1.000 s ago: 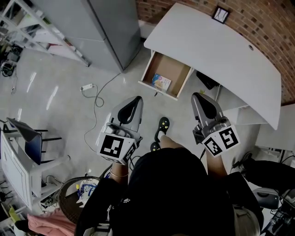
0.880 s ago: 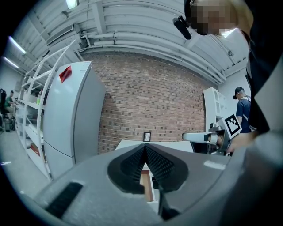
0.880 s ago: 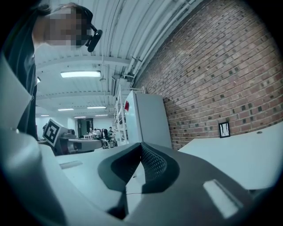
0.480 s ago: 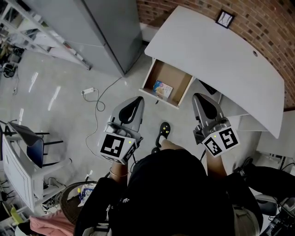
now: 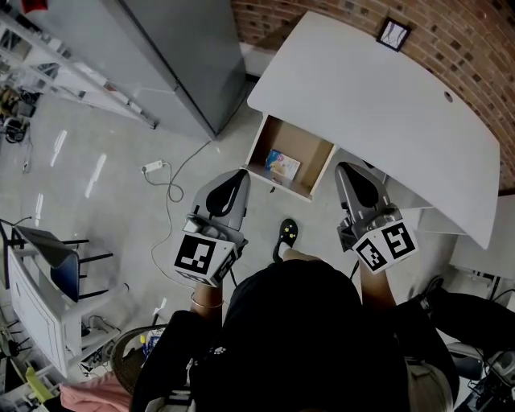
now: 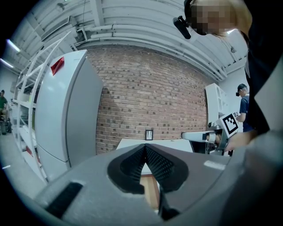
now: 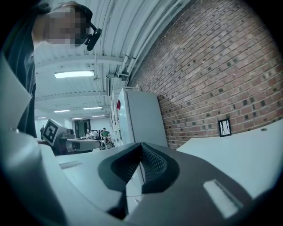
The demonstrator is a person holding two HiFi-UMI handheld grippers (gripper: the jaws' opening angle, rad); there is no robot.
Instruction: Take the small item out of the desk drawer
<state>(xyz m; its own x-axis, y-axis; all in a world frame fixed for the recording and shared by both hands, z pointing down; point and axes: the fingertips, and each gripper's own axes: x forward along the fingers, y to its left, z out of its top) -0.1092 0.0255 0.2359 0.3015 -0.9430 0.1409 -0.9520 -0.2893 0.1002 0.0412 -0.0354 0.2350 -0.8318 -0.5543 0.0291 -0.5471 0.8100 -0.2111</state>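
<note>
Here, in the head view, the left tool [image 5: 238, 175] and right tool [image 5: 347, 169] hang over the floor, short of the one white desk [image 5: 378, 113]. Its one drawer [image 5: 259, 149] stands open, with one small item [image 5: 282, 165] lying flat inside. In the left gripper view, the jaws are pressed together, empty. The right gripper view shows the same. Against a second ago, the drawer sits nearer both tools.

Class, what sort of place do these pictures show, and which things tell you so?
Probably a workshop or lab space: a bare brick wall, white metal racking, and a white desk with an open drawer.
</note>
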